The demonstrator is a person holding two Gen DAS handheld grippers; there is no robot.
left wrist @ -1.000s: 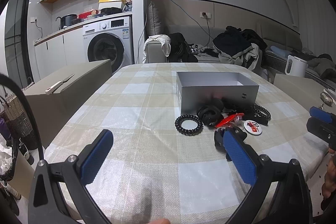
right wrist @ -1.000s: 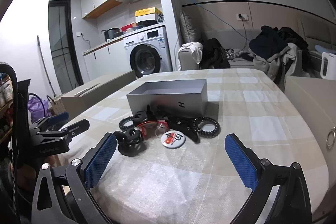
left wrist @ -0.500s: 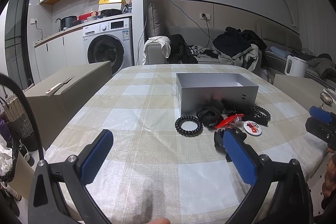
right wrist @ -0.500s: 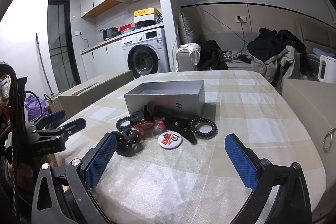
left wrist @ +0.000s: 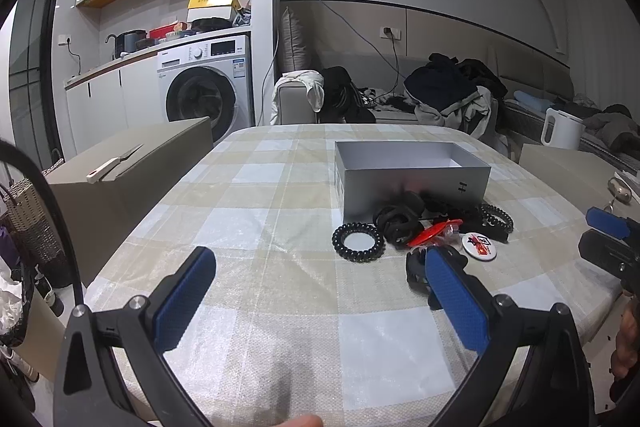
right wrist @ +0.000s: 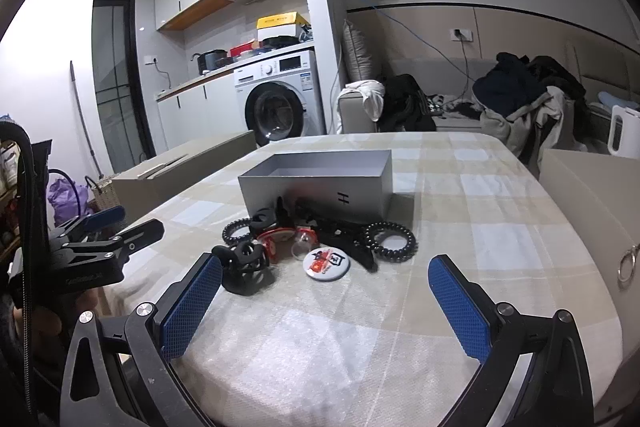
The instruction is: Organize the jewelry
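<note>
A grey open box (left wrist: 412,173) (right wrist: 320,183) stands on the checked tablecloth. In front of it lies a heap of accessories: a black coil hair tie (left wrist: 358,235), a second coil tie (right wrist: 390,235), black scrunchies (left wrist: 398,217), a red clip (left wrist: 434,229) (right wrist: 276,237), a round badge (left wrist: 478,246) (right wrist: 326,262) and a black claw clip (right wrist: 244,265) (left wrist: 416,273). My left gripper (left wrist: 320,295) is open and empty, near the front left of the heap. My right gripper (right wrist: 326,301) is open and empty, just in front of the badge.
The table (left wrist: 256,211) has a brown cabinet (left wrist: 120,167) on its left and a beige cabinet (right wrist: 592,187) on its right. A washing machine (left wrist: 204,95) and a sofa with clothes (left wrist: 448,95) stand behind. The left gripper shows at the right wrist view's left edge (right wrist: 92,247).
Both grippers have edged slightly toward the heap, so the box and accessories look a little nearer. Nothing was picked up or moved.
</note>
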